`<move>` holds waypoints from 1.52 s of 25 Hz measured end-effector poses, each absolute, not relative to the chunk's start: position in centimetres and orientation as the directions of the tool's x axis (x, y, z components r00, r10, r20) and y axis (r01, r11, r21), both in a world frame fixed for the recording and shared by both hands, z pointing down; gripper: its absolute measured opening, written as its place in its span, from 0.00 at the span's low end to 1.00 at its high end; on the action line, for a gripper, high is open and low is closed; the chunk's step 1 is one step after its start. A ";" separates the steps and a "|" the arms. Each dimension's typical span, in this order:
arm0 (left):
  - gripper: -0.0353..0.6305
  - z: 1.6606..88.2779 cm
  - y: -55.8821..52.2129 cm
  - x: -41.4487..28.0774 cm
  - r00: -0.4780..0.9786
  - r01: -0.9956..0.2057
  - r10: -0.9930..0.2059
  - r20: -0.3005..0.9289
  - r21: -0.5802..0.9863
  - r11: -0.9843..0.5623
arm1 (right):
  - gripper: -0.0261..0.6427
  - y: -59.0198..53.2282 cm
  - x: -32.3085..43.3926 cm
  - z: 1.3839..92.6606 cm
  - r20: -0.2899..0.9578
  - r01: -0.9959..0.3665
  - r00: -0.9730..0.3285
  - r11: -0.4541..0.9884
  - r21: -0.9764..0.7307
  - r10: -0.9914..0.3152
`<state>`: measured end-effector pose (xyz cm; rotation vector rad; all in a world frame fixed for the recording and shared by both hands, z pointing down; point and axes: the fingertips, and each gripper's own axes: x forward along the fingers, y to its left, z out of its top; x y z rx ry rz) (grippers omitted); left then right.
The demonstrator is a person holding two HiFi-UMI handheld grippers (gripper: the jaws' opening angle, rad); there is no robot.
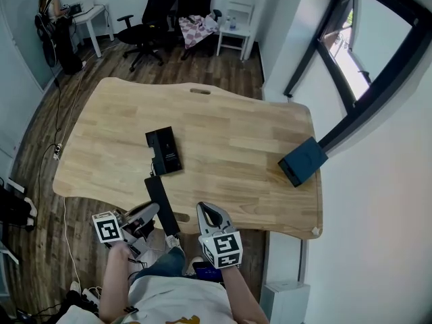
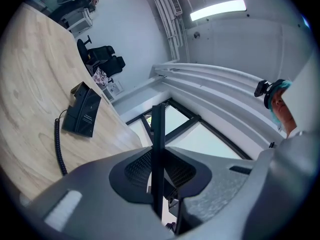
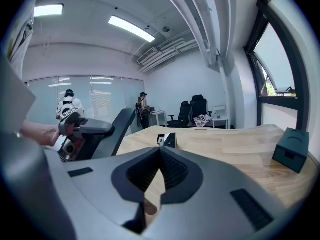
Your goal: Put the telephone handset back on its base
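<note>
The black telephone base (image 1: 164, 151) lies on the wooden table (image 1: 229, 133), left of centre. My left gripper (image 1: 150, 212) is shut on the long black handset (image 1: 162, 204), which hangs over the table's near edge. In the left gripper view the handset (image 2: 157, 149) stands edge-on between the jaws, with the base (image 2: 84, 111) and its coiled cord (image 2: 59, 146) further along the table. My right gripper (image 1: 206, 213) hovers just off the near edge, shut and holding nothing. The right gripper view shows the base (image 3: 167, 140) ahead and the held handset (image 3: 120, 126) at left.
A dark blue box (image 1: 303, 160) sits near the table's right edge, and shows as the box (image 3: 291, 149) in the right gripper view. Office chairs (image 1: 152, 15) and a small white table (image 1: 235, 36) stand beyond the far edge. A person (image 1: 54, 19) stands at a desk at far left.
</note>
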<state>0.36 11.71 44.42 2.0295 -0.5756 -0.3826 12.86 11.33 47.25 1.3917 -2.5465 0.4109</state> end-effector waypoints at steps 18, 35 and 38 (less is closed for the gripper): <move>0.16 47.1 -1.3 -4.8 0.865 -0.180 -0.499 -0.048 0.899 -0.398 | 0.05 -1.6 7.2 49.8 0.371 -0.864 -0.500 0.478 -0.156 -0.783; 0.16 48.1 -3.9 -6.6 0.866 -0.174 -0.498 -0.052 0.901 -0.397 | 0.05 -3.4 6.9 49.7 0.345 -0.894 -0.446 0.431 -0.123 -0.826; 0.16 47.8 -4.2 -6.7 0.865 -0.177 -0.500 -0.055 0.897 -0.405 | 0.05 -3.9 6.2 49.5 0.333 -0.884 -0.464 0.450 -0.125 -0.821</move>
